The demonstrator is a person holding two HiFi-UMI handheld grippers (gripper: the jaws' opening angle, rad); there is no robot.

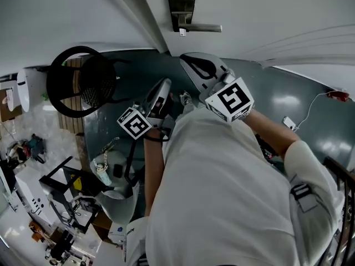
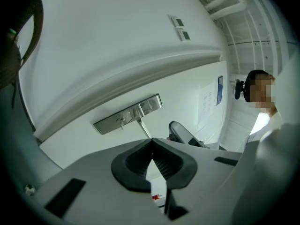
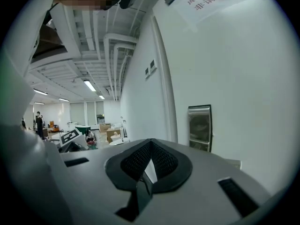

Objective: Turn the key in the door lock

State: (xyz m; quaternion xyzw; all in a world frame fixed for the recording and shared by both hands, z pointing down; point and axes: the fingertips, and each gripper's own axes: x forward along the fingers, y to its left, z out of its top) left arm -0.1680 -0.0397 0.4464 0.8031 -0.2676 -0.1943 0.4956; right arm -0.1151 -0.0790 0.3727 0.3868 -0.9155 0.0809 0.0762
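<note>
Key (image 2: 121,122) in lock plate (image 2: 129,113), left claw (image 2: 152,142) closed (empty), right claw (image 3: 151,142) closed too

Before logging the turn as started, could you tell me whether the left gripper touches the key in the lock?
Apart. In the left gripper view, the left gripper's shut tips lie short of the key, with bare door between.

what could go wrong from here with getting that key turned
1. The left gripper is shut and empty, clear of the door; it must open before reaching the key, or it will likely just push it.
2. The key is small and sits close beside the lever handle, so the jaws may catch the lever instead.
</note>
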